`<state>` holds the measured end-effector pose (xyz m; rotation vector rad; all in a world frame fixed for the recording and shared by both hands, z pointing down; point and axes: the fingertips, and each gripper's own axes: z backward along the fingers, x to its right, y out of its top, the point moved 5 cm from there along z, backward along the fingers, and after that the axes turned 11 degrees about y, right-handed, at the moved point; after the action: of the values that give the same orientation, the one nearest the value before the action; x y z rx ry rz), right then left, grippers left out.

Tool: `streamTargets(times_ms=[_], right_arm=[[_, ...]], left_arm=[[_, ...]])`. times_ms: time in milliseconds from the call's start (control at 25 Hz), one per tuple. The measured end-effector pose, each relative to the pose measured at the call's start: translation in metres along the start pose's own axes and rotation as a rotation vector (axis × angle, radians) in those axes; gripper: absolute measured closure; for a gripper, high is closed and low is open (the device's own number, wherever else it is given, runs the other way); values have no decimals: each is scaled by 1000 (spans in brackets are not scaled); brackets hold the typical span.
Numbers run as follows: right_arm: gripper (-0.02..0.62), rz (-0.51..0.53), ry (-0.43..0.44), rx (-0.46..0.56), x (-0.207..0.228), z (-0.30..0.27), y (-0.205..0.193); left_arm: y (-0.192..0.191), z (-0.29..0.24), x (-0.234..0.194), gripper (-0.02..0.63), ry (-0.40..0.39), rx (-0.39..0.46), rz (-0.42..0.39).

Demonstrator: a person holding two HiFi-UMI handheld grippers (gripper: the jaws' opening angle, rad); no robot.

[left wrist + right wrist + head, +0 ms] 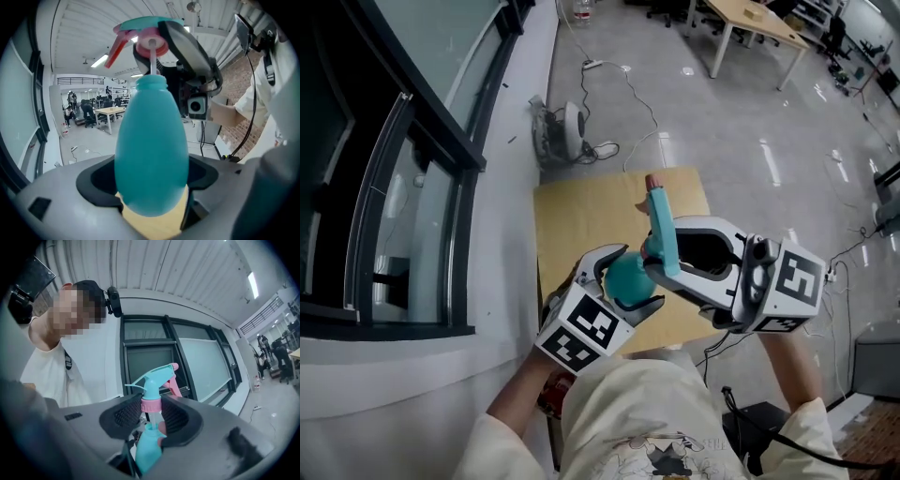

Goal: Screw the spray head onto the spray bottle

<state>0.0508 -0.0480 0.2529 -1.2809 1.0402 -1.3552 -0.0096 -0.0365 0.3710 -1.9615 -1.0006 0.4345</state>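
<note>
Two grippers meet above the near right part of the tan tabletop (pixel 581 216), in front of the person's pale shirt (pixel 628 422).

The left gripper (pixel 628 289) is clamped on the lower body of the teal spray bottle (pixel 625 275). In the left gripper view its jaws press both sides of the spray bottle (pixel 152 150), whose neck points up and away.

The right gripper (pixel 664 267) comes in from the right. In the right gripper view its ribbed pads (pixel 127 416) are closed on the pink collar (pixel 151 405) of the spray head (pixel 154 379).

The spray head (pixel 661 230) stands over the bottle's neck with its nozzle and pink trigger pointing towards the tabletop's far edge. Its clear tube (pixel 152 58) enters the neck, and a gap remains between the collar and the neck.

The tabletop's left edge lies close to a white window ledge (pixel 511 159) below dark window frames (pixel 422 141). Past its right and far edges spreads grey floor (pixel 741 159).

Near the far left corner a white fan (pixel 572 127) sits on the floor by the ledge, with cables (pixel 630 89) trailing from it. A light wooden table (pixel 755 23) stands well apart, at the top.
</note>
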Motion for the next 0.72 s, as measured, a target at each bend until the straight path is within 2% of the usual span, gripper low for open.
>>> streamTargets(times_ms=[120,240,440,560,720], right_arm=[[462,21,52,-27,1,4,-9],[462,23,101,-10,2,8,-17],[462,-11,197,28,-3,9,-15],[462,-14,247,45,-4,3,-9],[462,-6,278,9,7,4,-18]], left_arm=[[11,3,1,192,-9,21,7],[15,4,2,192,-21,13,-2],[15,5,11,192,-35,-36,-79],[18,8,11,192,-84,-29,-80],[20,9,4,192,-176,0,-58]])
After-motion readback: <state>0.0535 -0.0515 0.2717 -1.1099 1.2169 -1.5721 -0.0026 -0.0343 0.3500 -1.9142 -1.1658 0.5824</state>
